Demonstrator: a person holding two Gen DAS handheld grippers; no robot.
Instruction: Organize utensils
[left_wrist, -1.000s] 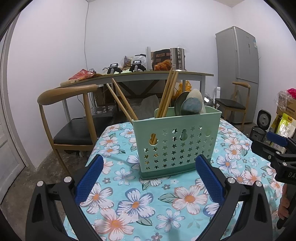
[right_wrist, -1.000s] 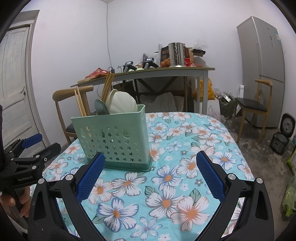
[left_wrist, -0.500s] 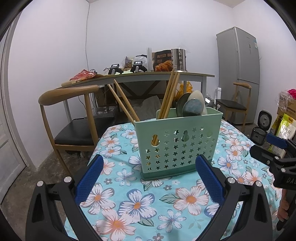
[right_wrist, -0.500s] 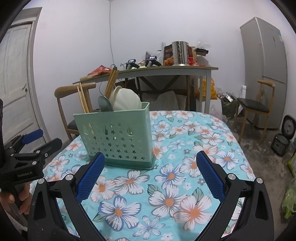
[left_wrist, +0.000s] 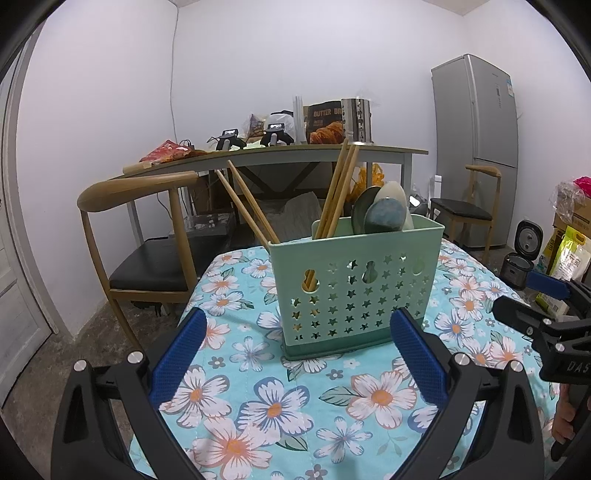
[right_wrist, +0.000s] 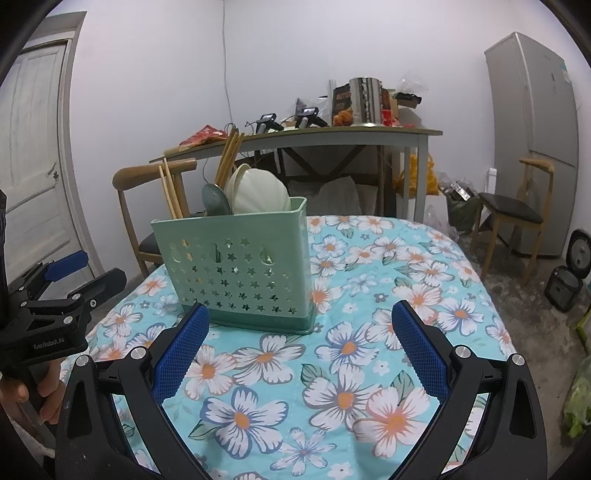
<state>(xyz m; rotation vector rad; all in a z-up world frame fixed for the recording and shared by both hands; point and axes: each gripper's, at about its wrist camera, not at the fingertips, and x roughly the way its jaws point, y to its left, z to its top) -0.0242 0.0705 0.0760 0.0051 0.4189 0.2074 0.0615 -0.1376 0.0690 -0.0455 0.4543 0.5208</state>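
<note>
A mint-green utensil caddy (left_wrist: 354, 288) (right_wrist: 236, 266) with star-shaped holes stands on the floral tablecloth (left_wrist: 266, 398) (right_wrist: 332, 369). Wooden chopsticks (left_wrist: 334, 192) (right_wrist: 227, 158) lean out of its left part, and ceramic spoons (left_wrist: 384, 216) (right_wrist: 255, 192) stand upright in its right part. My left gripper (left_wrist: 295, 343) is open and empty, a short way in front of the caddy. My right gripper (right_wrist: 299, 341) is open and empty too, low over the cloth to the caddy's right front. Each gripper shows at the edge of the other's view, held by a hand.
A wooden chair (left_wrist: 144, 251) stands behind the table's left edge, with a cluttered long table (left_wrist: 295, 151) further back. A grey fridge (left_wrist: 476, 147), another chair (left_wrist: 469, 214) and a rice cooker (left_wrist: 522, 258) are on the right. A white door (right_wrist: 33, 155) is at left.
Both cameras have drifted slightly: the caddy sits a little further right in each view. Both grippers stay open and empty, and nothing on the table has moved.
</note>
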